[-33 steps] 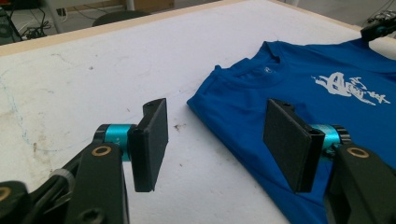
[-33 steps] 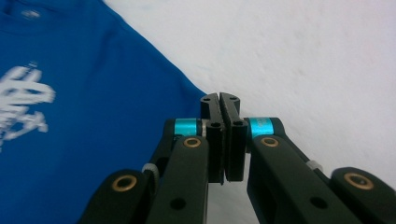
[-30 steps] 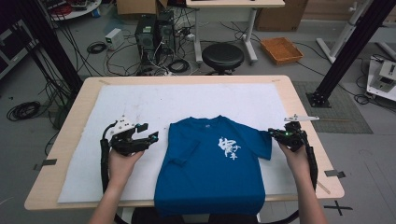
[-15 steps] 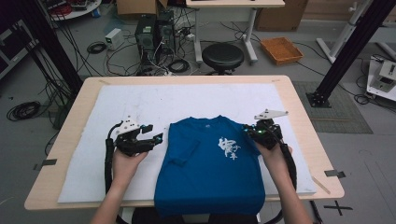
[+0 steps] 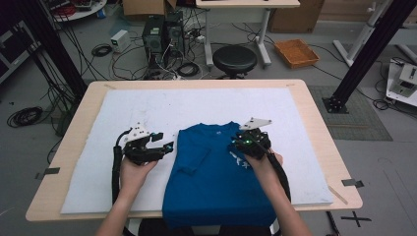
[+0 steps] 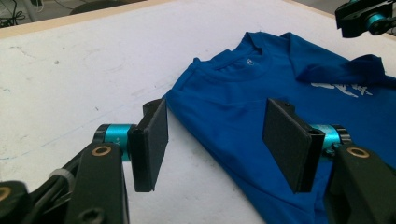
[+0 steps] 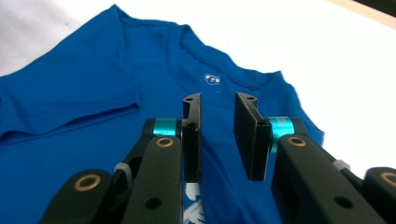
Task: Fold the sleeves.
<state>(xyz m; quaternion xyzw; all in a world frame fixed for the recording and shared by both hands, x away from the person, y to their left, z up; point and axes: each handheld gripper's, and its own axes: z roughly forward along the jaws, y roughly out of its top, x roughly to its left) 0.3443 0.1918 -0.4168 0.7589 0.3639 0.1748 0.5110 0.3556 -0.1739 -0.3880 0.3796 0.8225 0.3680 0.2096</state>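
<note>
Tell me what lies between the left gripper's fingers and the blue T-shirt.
Nothing but bare white mat: in the high view the left gripper sits just off the blue T-shirt, its fingers wide open.

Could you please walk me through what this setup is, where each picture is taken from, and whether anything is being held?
A person stands at a table and holds a two-jaw tool in each hand; there is no robot arm. The high view looks down from above the person's side. The other two pictures come from small cameras riding on each tool, looking along its black jaws. On the white mat lies a blue T-shirt with white print, its sleeves folded inward. The left tool sits at the shirt's edge with its jaws wide apart and nothing between them. The right tool is over the shirt's folded sleeve; its jaws have just been opening, and a narrow gap with nothing in it shows between them. Neither tool holds anything.
</note>
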